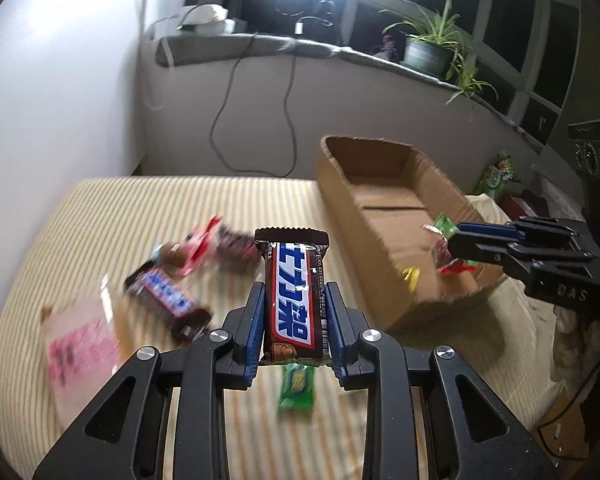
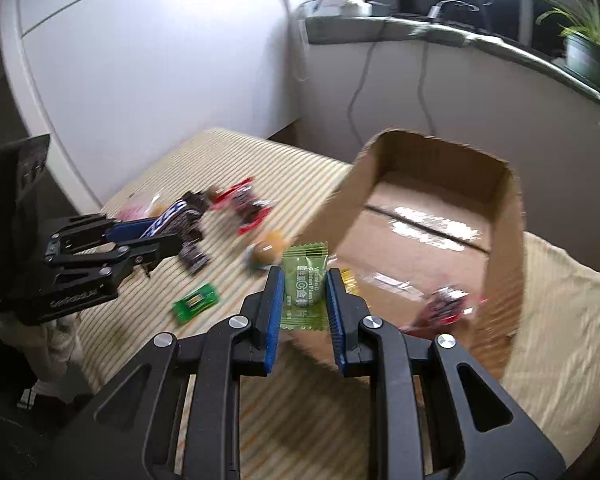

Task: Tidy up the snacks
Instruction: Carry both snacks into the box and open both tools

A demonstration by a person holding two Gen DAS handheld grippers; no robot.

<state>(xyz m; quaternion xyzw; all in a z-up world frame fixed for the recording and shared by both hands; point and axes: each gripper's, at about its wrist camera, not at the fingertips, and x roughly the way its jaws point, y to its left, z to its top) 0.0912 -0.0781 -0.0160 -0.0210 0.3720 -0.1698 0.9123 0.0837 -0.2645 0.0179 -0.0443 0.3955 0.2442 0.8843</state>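
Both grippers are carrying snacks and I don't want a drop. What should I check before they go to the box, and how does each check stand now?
1. Left gripper grips the chocolate bar: ok, pads clamp both long sides.
2. Right gripper grips the green candy packet: ok, pinched between the pads.
3. Cardboard box open on top: ok, no flaps over it.
4. Room inside the box: ok, only a few wrapped candies lie at its near end.
5. Grippers apart from each other: ok, each shows at the edge of the other's view.
6. Snacks left on the striped cloth: not ok, several remain, including a second chocolate bar.
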